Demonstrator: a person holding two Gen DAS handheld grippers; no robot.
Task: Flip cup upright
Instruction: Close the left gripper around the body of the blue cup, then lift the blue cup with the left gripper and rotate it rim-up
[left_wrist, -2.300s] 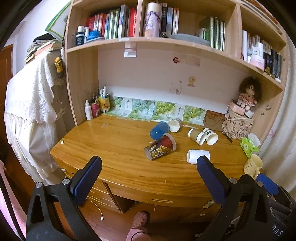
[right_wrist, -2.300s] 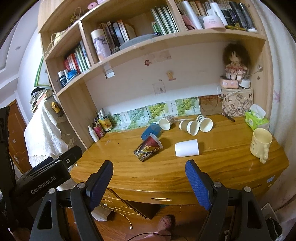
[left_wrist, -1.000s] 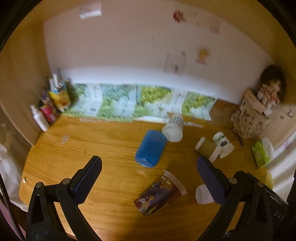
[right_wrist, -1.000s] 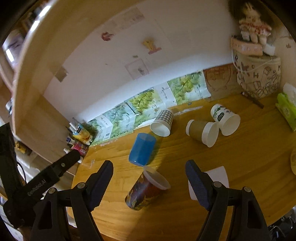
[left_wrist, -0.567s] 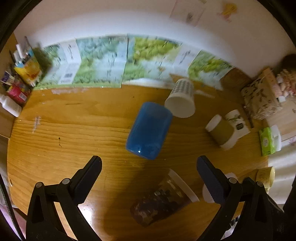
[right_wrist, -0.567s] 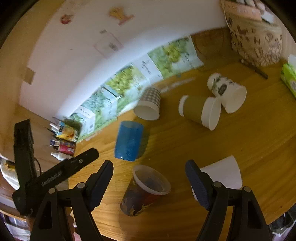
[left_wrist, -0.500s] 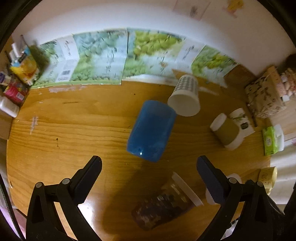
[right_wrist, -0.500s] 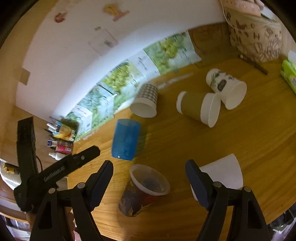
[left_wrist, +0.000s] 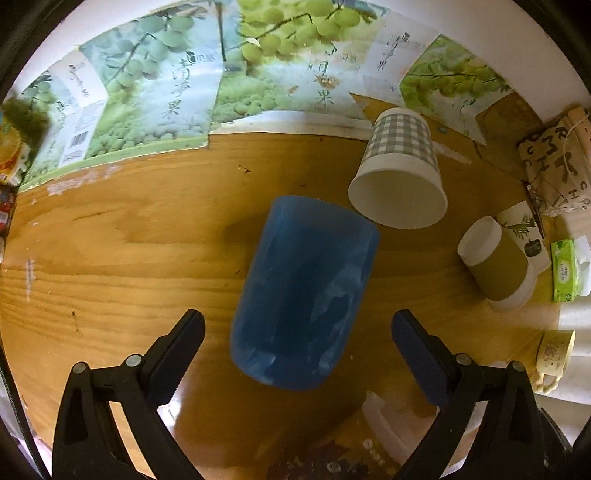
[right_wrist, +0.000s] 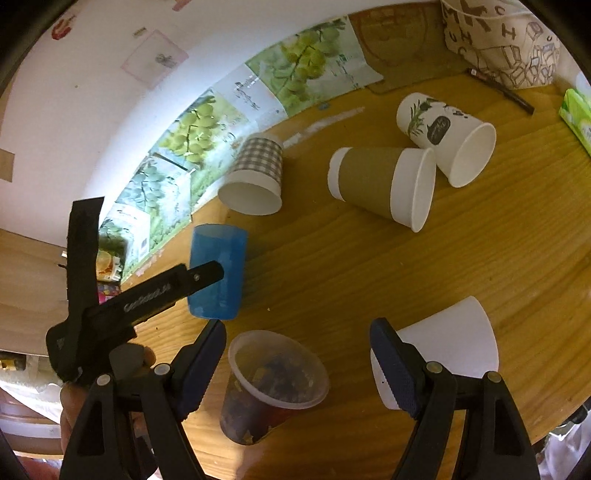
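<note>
A blue plastic cup (left_wrist: 303, 291) lies on its side on the wooden desk (left_wrist: 110, 258), base toward me. My left gripper (left_wrist: 295, 328) is open, its fingers either side of the cup's near end, not touching. It also shows in the right wrist view (right_wrist: 218, 273), where the left gripper (right_wrist: 199, 277) partly covers it. My right gripper (right_wrist: 297, 343) is open and empty above a dark patterned cup with a clear rim (right_wrist: 269, 384), which lies tilted with its mouth toward me.
Other cups lie on their sides: a checked one (left_wrist: 400, 173), a brown-sleeved one (right_wrist: 384, 188), a leaf-printed one (right_wrist: 447, 136), a plain white one (right_wrist: 443, 347). Grape-print boxes (left_wrist: 184, 85) line the back wall. A printed bag (left_wrist: 554, 166) and tissue pack (left_wrist: 565, 269) stand right.
Both grippers have moved forward and down toward the desk. The blue cup now fills the space between my left fingers. The right gripper has come closer over the patterned cup.
</note>
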